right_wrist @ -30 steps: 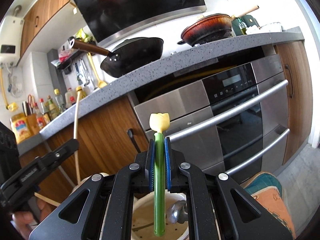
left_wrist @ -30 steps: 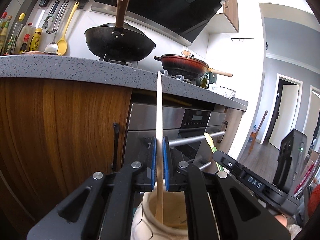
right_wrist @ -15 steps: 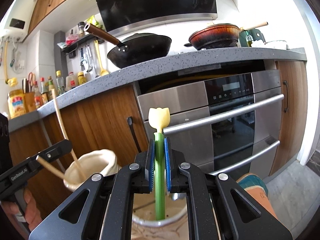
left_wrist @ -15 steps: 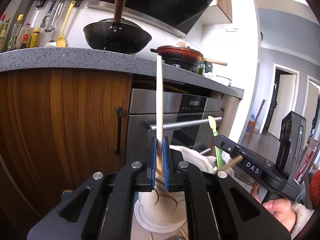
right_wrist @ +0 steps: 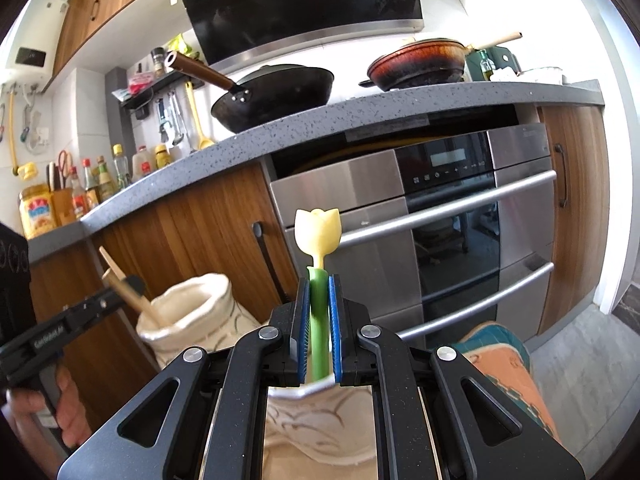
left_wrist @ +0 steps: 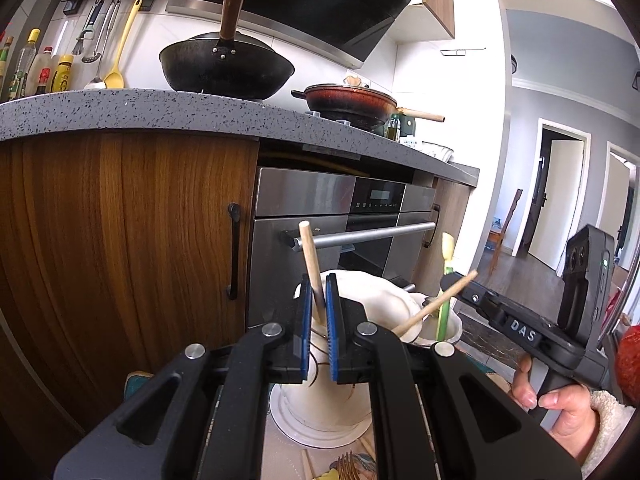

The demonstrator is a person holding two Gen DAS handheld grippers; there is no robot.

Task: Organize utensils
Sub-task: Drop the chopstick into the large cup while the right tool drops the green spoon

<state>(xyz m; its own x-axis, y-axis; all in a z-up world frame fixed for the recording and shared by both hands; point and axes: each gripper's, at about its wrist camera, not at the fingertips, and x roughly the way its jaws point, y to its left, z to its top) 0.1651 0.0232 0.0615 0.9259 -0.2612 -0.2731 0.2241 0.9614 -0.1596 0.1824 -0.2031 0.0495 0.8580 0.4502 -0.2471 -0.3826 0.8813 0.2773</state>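
I see two holders side by side before the oven (left_wrist: 344,216): my chopstick (left_wrist: 311,260) stands in the left holder (right_wrist: 192,320), the tulip utensil (right_wrist: 319,280) in the right holder (right_wrist: 320,420).

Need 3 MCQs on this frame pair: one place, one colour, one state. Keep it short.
1. Where does the black wok sit?
A. on the grey speckled countertop's hob
B. inside the steel oven
C. on the floor

2. What colour is the stem of the tulip-topped utensil in the right gripper?
A. red
B. green
C. black

3. What is the state of the left gripper?
A. open and empty
B. shut on a metal fork
C. shut on the pale wooden stick

Key: 1 A, the wok stands above the counter edge beside the red-brown pan. 2 B, a green stem runs between the blue pads under a pale yellow tulip head. 3 C, the blue-padded fingers clamp the stick above the cream ceramic holder.
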